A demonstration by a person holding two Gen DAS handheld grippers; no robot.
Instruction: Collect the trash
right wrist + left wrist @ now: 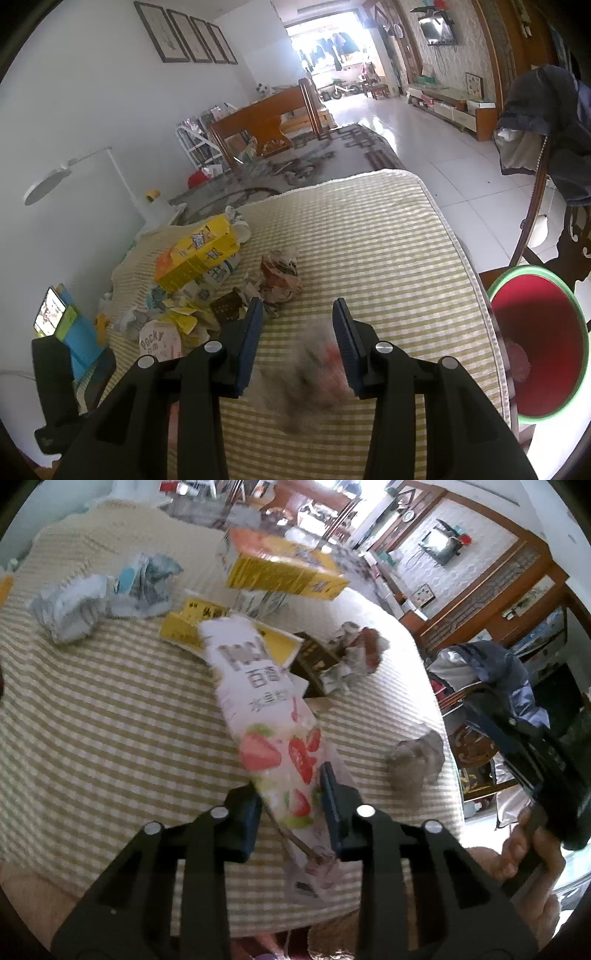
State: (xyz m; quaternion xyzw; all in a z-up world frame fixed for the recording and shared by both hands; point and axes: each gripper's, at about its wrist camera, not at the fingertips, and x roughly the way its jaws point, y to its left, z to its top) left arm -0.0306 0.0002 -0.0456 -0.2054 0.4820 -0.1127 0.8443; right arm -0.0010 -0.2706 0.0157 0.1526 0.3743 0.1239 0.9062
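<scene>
In the left wrist view my left gripper (290, 794) is shut on a pink-and-white strawberry snack box (266, 716) and holds it tilted above the striped tablecloth (110, 720). Yellow boxes (284, 572), crumpled paper (96, 598) and a crumpled wad (354, 653) lie beyond. In the right wrist view my right gripper (297, 321) is open over a blurred grey-and-red crumpled wad (314, 373) lying between its fingers on the tablecloth (369, 258). A red bin with a green rim (535, 339) stands at the table's right edge.
A trash pile with a yellow box (199, 254), a Pocky box (159, 339) and a crumpled wrapper (280, 277) lies left of my right gripper. A phone (50, 312) stands at the left edge. A chair with a dark jacket (546, 122) is on the right.
</scene>
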